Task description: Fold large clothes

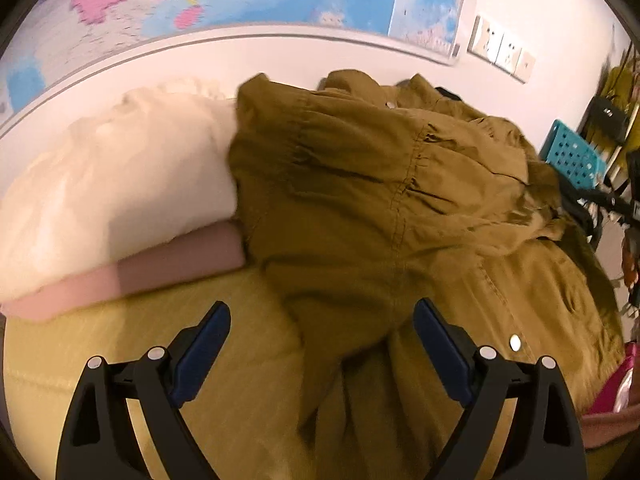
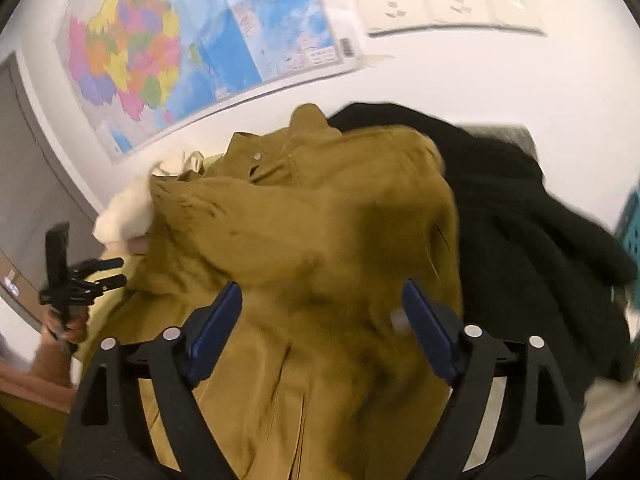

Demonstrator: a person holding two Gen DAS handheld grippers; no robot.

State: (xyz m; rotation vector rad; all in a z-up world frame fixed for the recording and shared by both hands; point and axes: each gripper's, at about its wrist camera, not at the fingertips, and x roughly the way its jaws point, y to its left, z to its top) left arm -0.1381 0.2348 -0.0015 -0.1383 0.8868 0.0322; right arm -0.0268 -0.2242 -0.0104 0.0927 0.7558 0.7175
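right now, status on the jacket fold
Left gripper and right gripper open, empty. Olive jacket bunched, unfolded. Black garment beside it.

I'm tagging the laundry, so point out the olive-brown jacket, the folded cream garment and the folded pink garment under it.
olive-brown jacket (image 1: 360,184): left wrist view, on its gathered back panel.
folded cream garment (image 1: 132,168): left wrist view, on its top face.
folded pink garment (image 1: 160,268): left wrist view, on its front folded edge.

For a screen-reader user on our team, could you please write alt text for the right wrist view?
An olive-brown jacket lies rumpled below the open right gripper, whose blue pads hold nothing. A black garment lies to its right and a cream one to its left, where a hand holds the left gripper. A colourful map hangs behind.
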